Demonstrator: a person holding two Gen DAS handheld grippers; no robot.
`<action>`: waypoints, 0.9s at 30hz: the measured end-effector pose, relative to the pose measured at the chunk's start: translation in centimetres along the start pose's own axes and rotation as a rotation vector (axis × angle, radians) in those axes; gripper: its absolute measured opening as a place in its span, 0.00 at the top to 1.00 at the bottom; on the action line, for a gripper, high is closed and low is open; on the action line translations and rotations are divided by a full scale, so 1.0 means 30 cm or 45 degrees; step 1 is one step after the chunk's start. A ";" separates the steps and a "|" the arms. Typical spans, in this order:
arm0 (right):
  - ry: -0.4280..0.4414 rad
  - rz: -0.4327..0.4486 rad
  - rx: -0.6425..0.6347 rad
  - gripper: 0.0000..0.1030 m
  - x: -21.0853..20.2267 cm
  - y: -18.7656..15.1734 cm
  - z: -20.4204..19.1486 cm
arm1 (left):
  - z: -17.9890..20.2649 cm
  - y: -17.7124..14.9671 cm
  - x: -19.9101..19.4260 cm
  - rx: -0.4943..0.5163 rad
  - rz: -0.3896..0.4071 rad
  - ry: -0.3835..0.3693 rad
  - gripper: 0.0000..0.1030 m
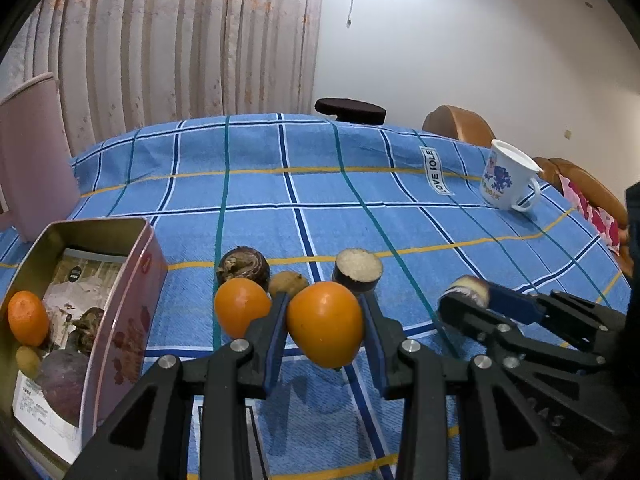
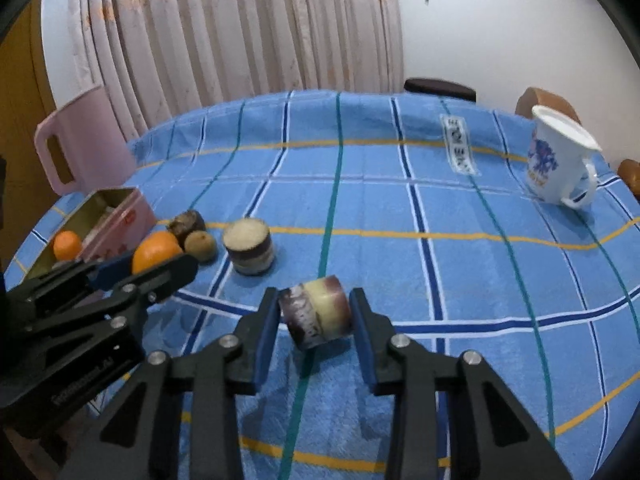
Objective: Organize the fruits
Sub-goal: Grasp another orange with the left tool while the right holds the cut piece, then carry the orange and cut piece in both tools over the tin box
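My left gripper (image 1: 325,312) is shut on an orange fruit (image 1: 325,324) held just above the blue checked cloth. A second orange (image 1: 241,306), a small brown fruit (image 1: 287,283), a dark round fruit (image 1: 242,266) and a cut cane piece (image 1: 357,271) lie just behind it. A pink tin (image 1: 120,312) at the left holds an orange (image 1: 27,317), a purple fruit (image 1: 64,384) and smaller ones. My right gripper (image 2: 315,312) is shut on a purple-and-cream cane piece (image 2: 316,312), tilted, low over the cloth; it also shows in the left wrist view (image 1: 469,293).
A white mug (image 1: 508,176) with a blue print stands at the far right of the table. A pink pitcher (image 2: 80,140) stands behind the tin at the far left. Chairs (image 1: 460,122) ring the far edge. Curtains hang behind.
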State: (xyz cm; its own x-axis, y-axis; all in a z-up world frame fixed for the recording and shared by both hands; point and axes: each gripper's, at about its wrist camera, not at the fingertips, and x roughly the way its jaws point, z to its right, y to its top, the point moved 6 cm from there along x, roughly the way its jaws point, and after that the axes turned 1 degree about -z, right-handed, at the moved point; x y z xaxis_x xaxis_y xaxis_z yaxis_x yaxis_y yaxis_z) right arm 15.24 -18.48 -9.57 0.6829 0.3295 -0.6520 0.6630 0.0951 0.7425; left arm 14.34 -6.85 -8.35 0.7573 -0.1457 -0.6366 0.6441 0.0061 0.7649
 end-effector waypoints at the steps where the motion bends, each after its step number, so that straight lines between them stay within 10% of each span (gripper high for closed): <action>1: -0.003 0.021 0.003 0.63 -0.011 0.003 0.001 | 0.002 0.001 -0.003 0.004 0.008 0.004 0.64; 27: -0.087 0.314 -0.031 0.63 -0.157 0.028 -0.021 | 0.028 0.020 -0.126 0.077 0.255 0.068 0.64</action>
State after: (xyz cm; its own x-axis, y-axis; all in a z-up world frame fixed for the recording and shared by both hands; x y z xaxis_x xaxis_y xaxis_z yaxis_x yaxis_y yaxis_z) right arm 12.38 -19.35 -5.78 0.8427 0.2817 -0.4588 0.4667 0.0426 0.8834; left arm 11.77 -7.12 -5.42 0.8751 -0.0947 -0.4745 0.4739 -0.0299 0.8801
